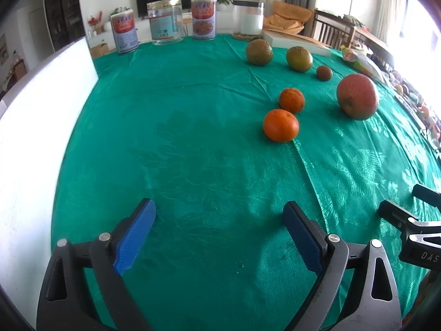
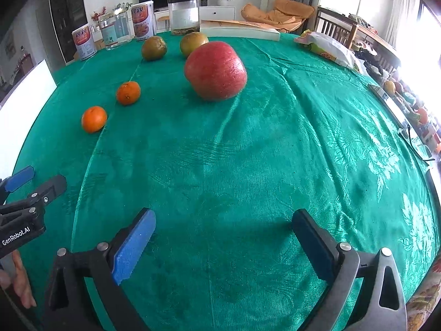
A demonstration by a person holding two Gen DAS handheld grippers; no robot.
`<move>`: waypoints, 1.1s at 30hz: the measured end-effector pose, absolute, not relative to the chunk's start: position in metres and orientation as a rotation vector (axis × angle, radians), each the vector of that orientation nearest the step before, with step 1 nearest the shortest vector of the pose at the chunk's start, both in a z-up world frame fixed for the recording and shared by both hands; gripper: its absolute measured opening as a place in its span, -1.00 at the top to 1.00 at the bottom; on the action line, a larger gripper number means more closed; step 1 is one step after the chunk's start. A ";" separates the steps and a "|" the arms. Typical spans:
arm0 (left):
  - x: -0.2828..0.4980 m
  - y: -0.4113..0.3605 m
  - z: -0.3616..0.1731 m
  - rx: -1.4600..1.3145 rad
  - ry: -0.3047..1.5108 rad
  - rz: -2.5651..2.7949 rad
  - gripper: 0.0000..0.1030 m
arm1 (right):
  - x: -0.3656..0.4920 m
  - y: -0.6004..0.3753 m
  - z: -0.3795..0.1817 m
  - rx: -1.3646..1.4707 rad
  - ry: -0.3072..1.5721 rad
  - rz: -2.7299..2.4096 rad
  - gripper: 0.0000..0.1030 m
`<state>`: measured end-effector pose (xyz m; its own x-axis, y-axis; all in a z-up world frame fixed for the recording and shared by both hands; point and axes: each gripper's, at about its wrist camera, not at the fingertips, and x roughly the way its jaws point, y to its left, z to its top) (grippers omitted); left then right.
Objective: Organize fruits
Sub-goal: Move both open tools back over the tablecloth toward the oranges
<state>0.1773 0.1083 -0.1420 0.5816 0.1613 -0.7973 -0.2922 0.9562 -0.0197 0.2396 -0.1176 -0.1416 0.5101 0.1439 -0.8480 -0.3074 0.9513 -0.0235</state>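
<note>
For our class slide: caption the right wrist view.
Open right gripper above green tablecloth, facing large red fruit.

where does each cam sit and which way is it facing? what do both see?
Left wrist: on the left claw, angled down across the green tablecloth at the fruit; own blue pads open, right claw's tips at the right edge.
Right wrist: on the right claw, same heading, red fruit ahead; own pads open, left claw and fingers at the left edge.
Shared: red fruit, near orange, cans.
</note>
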 end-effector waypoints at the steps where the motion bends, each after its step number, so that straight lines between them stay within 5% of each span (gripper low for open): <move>1: 0.177 0.108 -0.142 -0.155 0.913 0.266 -0.84 | 0.240 -0.119 -0.142 -0.167 1.007 0.275 -1.00; 33: 0.177 0.108 -0.142 -0.155 0.912 0.267 -0.84 | 0.239 -0.120 -0.142 -0.168 1.007 0.272 -1.00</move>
<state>0.1770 0.1082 -0.1420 0.5820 0.1617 -0.7969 -0.2926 0.9560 -0.0197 0.2387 -0.1195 -0.1418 0.5045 0.1472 -0.8508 -0.3013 0.9534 -0.0137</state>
